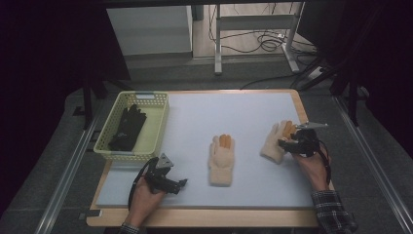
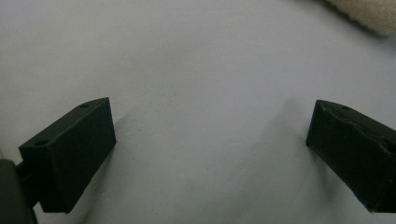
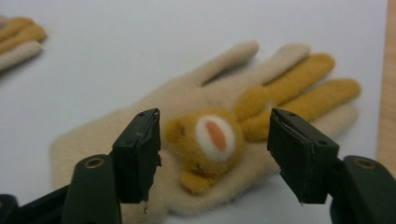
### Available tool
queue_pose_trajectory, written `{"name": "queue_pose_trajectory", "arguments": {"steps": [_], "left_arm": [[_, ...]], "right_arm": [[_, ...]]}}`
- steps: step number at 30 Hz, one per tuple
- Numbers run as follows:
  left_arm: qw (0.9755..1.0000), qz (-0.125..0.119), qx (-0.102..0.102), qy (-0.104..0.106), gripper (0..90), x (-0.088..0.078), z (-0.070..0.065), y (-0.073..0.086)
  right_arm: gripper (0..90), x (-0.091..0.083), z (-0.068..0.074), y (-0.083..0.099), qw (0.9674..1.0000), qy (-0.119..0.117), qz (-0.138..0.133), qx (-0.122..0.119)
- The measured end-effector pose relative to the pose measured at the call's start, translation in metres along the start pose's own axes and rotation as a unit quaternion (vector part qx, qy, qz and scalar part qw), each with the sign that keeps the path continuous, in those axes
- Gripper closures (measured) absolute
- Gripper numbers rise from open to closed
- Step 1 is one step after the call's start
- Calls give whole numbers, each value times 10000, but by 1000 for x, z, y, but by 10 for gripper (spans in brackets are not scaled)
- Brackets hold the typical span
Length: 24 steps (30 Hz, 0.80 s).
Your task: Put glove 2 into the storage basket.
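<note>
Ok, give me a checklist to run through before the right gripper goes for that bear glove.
1. Right gripper jaws open: ok, they stand apart with nothing pressed between them.
2. Jaws lined up on the bear glove: ok, the bear face sits between them in the right gripper view.
3. Bear glove lying flat on the white mat, free of other things: ok.
4. Left gripper open and holding nothing: ok, bare mat between its jaws.
5. Basket has room: ok, a black glove lies in it with space beside.
6. Second cream glove out of the way: ok, it lies apart at mid-mat.
</note>
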<state>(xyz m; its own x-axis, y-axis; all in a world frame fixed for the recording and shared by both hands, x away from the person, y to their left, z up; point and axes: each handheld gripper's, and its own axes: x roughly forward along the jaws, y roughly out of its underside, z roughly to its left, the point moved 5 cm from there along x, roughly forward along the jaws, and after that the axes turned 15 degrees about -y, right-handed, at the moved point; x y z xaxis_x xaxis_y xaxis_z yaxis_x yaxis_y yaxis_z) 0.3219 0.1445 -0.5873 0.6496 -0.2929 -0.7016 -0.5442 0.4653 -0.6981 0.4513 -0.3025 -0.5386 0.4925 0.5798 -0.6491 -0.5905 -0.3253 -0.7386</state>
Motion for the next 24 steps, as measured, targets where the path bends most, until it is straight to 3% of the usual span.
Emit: {"name": "queue_pose_trajectory", "arguments": {"steps": [4,7,9,12,16,24], "left_arm": [[10000,0,-1,1,14,0,0,0],[10000,-1,-1,1,14,0,0,0],[10000,0,0,0,14,0,0,0],[10000,-1,-1,0,14,0,0,0],[10000,-1,0,0,14,0,0,0],[10000,0,-1,0,14,0,0,0]], "right_arm": [[337,12,-5,9,10000,36,42,-43],[503,12,-2,9,10000,66,-3,-21],[552,12,2,7,9999,123,68,-54],[571,10,6,6,9997,191,83,-140],[575,2,13,1,9998,-16,-195,-81],[575,-15,34,-13,9983,-170,-391,-391]]}}
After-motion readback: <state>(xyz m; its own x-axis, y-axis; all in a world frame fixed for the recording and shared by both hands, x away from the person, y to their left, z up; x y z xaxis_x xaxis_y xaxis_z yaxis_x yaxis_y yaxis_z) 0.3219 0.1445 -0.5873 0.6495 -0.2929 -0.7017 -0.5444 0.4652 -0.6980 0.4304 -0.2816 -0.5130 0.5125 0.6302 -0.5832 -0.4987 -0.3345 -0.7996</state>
